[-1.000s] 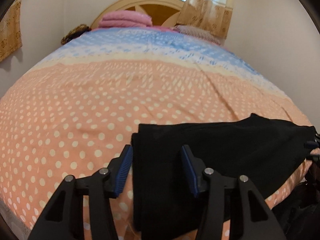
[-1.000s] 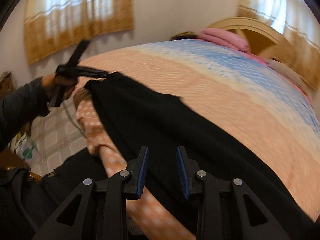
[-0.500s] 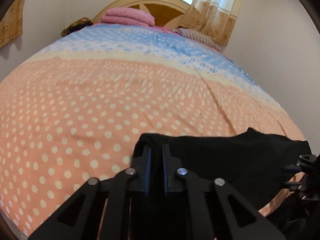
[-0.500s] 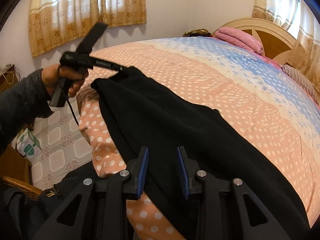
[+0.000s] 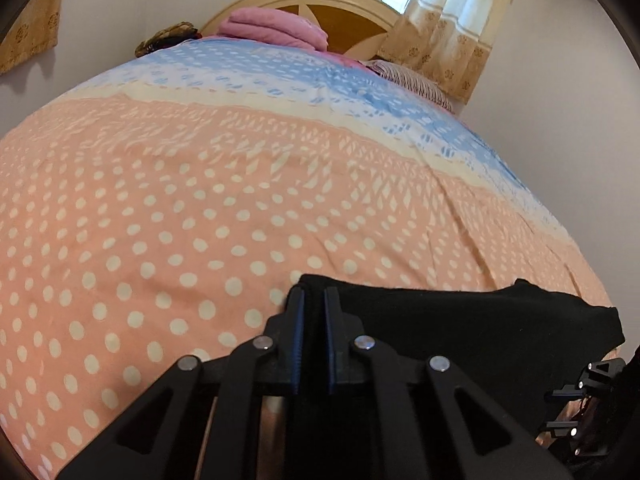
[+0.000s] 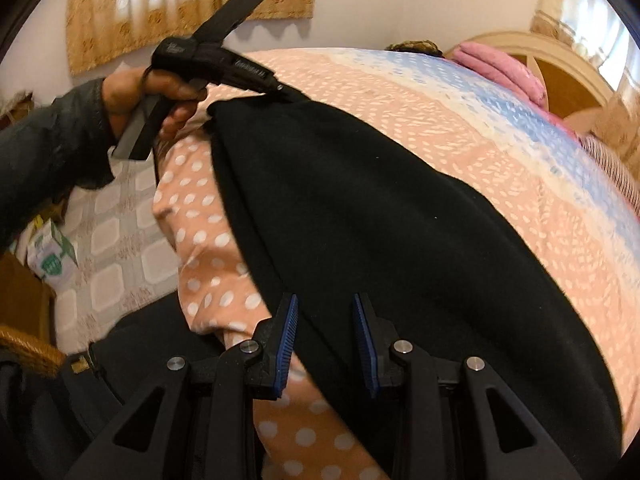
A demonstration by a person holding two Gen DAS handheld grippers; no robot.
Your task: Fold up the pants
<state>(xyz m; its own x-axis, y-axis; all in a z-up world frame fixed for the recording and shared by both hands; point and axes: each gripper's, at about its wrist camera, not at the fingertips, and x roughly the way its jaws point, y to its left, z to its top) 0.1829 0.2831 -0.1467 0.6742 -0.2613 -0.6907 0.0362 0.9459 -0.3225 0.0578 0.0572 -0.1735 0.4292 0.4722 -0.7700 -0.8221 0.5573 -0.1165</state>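
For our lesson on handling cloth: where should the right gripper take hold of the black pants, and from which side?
Probably the near edge of the black pants lying between the right gripper fingers, coming from the bed's edge: the cloth lies flat and the left gripper pins the far corner.

The left wrist view is taken from low over the foot end of the bed [image 5: 200,208] and is pointed along the bed toward the headboard [image 5: 320,0] and the window curtain [image 5: 448,28]. Its own left gripper [image 5: 314,300] is seen very close at the bottom edge. The right wrist view is taken from farther right, close above the black pants [image 6: 360,208], and is turned leftward across the bed's near edge toward the floor [image 6: 116,240]. The bed, the pants, the headboard and the pink blanket [image 6: 504,66] are shared by both views.
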